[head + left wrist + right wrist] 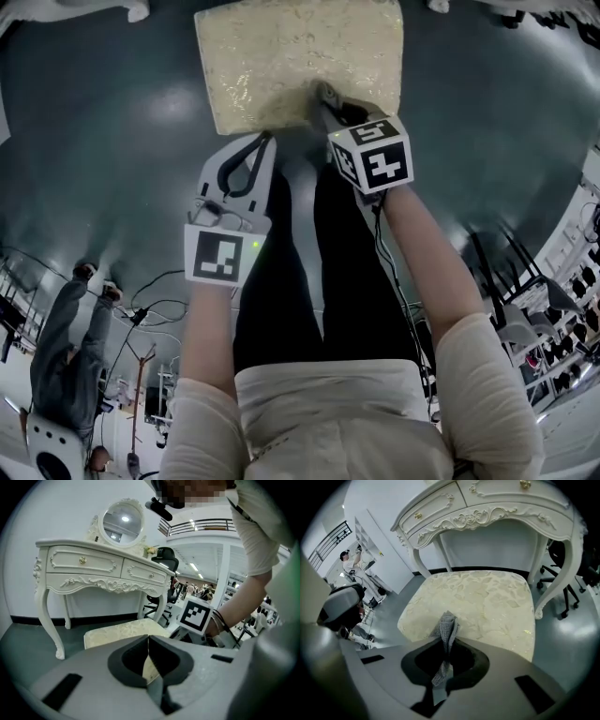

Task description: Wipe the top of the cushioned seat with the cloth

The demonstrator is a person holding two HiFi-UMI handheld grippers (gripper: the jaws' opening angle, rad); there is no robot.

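Note:
The cushioned seat [300,58] is a cream, leaf-patterned square at the top of the head view; it fills the middle of the right gripper view [473,606] and lies low in the left gripper view [123,633]. My right gripper [323,94] hangs over the seat's near edge, shut on a grey cloth [446,634] that sticks up between its jaws. My left gripper [262,141] is shut with nothing in it, just short of the seat's near edge, to the left of the right one.
A white carved dressing table [487,513] with a round mirror [123,521] stands behind the seat, its legs [555,573] at either side. Dark grey floor [103,141] surrounds the seat. A person [66,323] stands at the lower left; office chairs [567,573] are at the right.

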